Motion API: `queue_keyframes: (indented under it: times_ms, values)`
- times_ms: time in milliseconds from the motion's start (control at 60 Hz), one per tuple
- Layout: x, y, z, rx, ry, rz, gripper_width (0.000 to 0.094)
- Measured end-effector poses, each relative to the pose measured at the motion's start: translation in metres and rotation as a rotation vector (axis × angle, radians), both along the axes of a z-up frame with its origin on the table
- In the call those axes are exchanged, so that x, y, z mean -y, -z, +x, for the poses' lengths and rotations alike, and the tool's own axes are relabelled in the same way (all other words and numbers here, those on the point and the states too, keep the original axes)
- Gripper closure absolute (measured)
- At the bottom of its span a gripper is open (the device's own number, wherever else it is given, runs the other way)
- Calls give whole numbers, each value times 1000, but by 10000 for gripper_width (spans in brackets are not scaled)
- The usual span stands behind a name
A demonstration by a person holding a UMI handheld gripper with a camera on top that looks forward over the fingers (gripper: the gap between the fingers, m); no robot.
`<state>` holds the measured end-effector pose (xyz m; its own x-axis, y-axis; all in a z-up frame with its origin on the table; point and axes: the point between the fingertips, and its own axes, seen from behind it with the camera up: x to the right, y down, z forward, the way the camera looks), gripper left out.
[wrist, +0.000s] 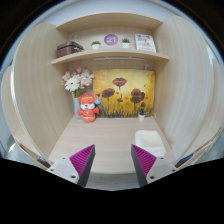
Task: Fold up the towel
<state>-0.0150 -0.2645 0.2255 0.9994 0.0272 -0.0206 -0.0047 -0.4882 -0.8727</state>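
Note:
My gripper (113,165) hangs over a pale wooden desk (110,135), its two fingers wide apart with nothing between them. The magenta pads (82,160) face each other across a bare stretch of desk. No towel shows anywhere in this view. A small white object (148,137) lies on the desk beyond the right finger; I cannot tell what it is.
At the back of the desk stand a red and white figurine (88,107), a vase of flowers (76,84) and a flower painting (123,92). A shelf (110,55) above carries a dark box (69,48), a clock (111,40) and a framed card (146,42). Side walls close in the desk.

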Motion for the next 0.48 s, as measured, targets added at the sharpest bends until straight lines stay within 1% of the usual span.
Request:
queue_keyframes:
  times_ms: [133,300,483]
  values:
    - [31,9,-23,33,-22,-20,222]
    - [55,16,-47,50,-71,-28,218]
    - [65,15,-57,58,-80,-25,222]
